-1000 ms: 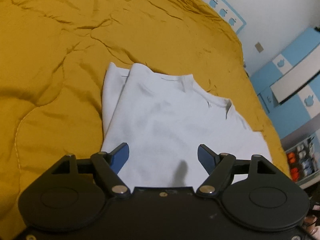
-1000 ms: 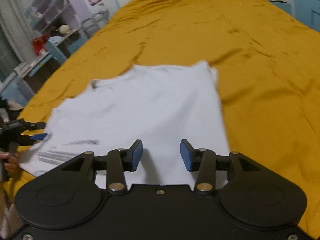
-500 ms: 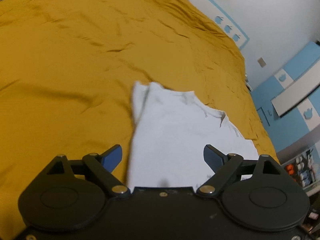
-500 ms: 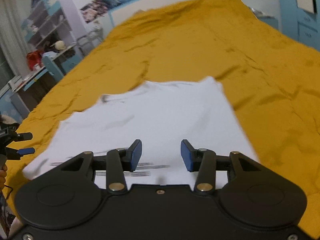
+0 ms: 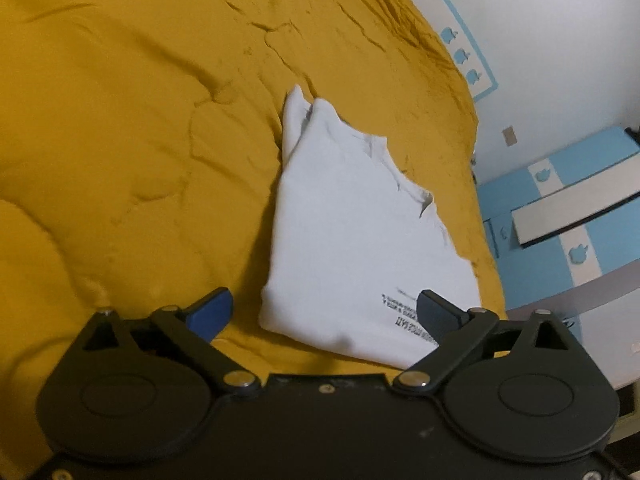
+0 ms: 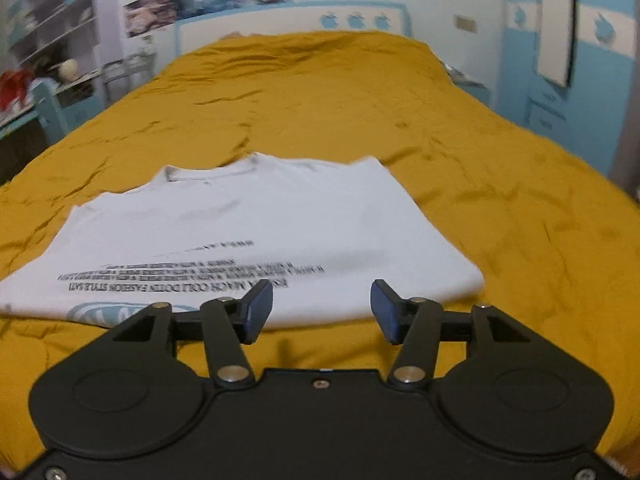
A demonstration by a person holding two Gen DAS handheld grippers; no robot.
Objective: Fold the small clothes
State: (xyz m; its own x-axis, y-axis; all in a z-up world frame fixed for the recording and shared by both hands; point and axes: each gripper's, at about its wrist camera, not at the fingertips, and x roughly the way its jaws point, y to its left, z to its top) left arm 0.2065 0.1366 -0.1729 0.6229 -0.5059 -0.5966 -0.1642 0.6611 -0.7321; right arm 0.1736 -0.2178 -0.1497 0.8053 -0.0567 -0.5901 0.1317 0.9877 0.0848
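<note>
The white t-shirt (image 6: pixel 248 232) is lying partly folded on the mustard bedspread (image 6: pixel 500 184), so I'm guessing we're sitting between folds. Left gripper (image 5: pixel 322 312) and right gripper (image 6: pixel 322 310) are both hovering with fingers apart, gripping nothing. Next move is probably pinching the near edge.

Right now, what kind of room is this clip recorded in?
Most likely a child's or teen's bedroom. A white T-shirt lies on a wide bed with a mustard bedspread, posters hang on the wall behind it, and a blue-and-white wardrobe stands alongside.
</note>
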